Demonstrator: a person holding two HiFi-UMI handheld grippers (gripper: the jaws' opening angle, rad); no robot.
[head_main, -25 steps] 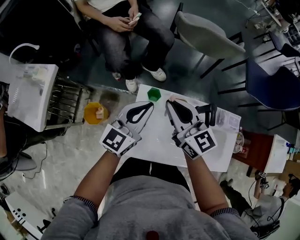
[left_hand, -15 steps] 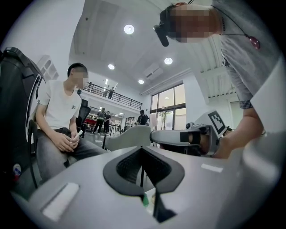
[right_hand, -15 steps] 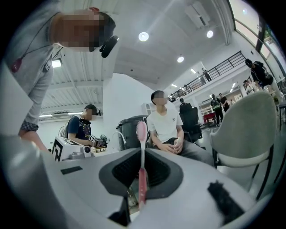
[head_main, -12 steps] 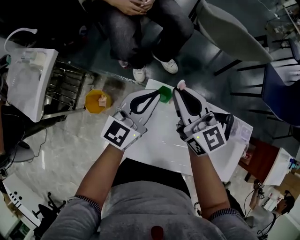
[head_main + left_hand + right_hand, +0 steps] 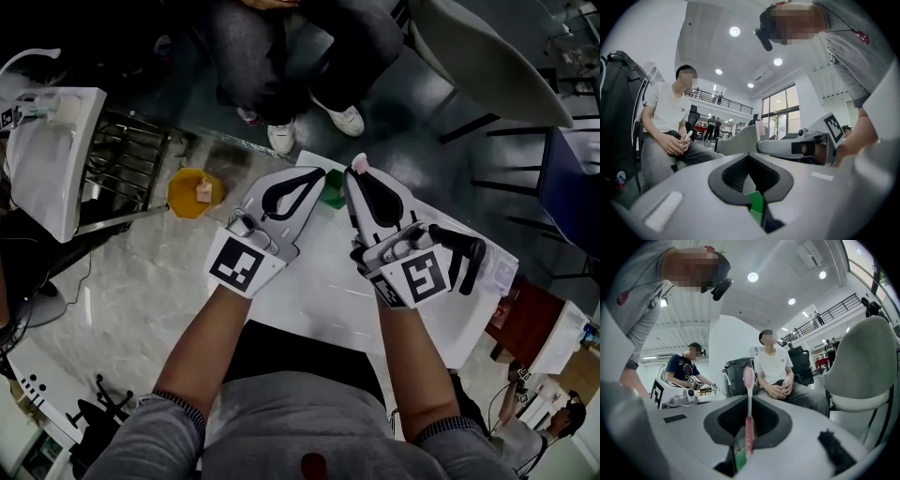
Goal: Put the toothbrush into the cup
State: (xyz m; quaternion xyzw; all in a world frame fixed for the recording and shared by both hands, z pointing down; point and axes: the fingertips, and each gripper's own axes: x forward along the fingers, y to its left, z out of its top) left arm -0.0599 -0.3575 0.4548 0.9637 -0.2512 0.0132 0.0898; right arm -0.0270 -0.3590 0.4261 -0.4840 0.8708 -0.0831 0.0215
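The white table [image 5: 319, 300] fills the middle of the head view. A seated person [image 5: 281, 56] is beyond its 12 o'clock edge, and a grey chair [image 5: 487, 56] stands at 1 o'clock. An orange tub [image 5: 192, 192] sits on the floor at 10 o'clock.

The left gripper [image 5: 317, 176] points toward 1 o'clock. Its jaws meet at the tips and grip nothing. The right gripper [image 5: 353, 178] points toward 11 o'clock. Its jaws are pressed onto the toothbrush [image 5: 748, 413], which stands upright between them, its pink bristle head rising past the tips toward 12 o'clock.

The green cup [image 5: 334, 195] stands near the table's 12 o'clock edge, between the two gripper tips: the left tip is at its 10 o'clock, the right tip at its 1 o'clock. The toothbrush is outside the cup.
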